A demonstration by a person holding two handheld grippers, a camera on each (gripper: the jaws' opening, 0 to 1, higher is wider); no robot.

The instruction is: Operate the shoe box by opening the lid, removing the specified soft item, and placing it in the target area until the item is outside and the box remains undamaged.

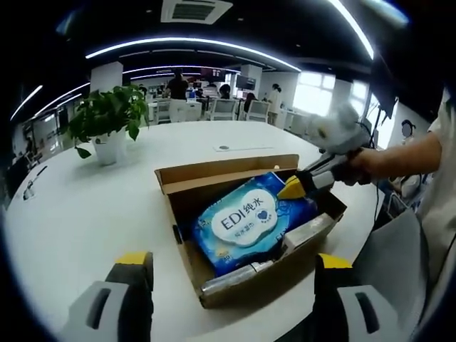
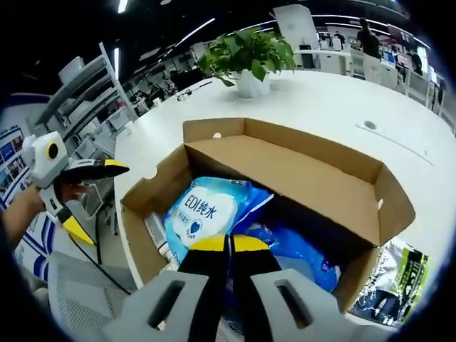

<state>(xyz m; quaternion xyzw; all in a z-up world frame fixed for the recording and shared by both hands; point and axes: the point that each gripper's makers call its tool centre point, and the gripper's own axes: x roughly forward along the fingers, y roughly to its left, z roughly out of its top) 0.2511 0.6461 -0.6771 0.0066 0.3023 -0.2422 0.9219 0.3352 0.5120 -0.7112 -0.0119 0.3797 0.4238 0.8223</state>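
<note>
An open brown shoe box [image 1: 187, 206] [image 2: 299, 174] lies on the white round table, its lid flap folded back. Inside it a soft blue wipes pack [image 1: 246, 221] [image 2: 206, 210] with a white label rests at a tilt. My right gripper [image 2: 229, 244] [image 1: 293, 188] is over the box with its jaws together, pinching the pack's near corner. The left gripper [image 1: 233, 259] [image 2: 95, 198] hangs wide open in front of the box's short end, holding nothing, a hand behind it.
A silver-wrapped item [image 1: 234, 276] lies along the box's end wall. A potted plant [image 1: 107, 121] [image 2: 249, 53] stands further back on the table. A green-and-black packet [image 2: 393, 278] lies beside the box. A grey chair [image 2: 68, 299] is off the table edge.
</note>
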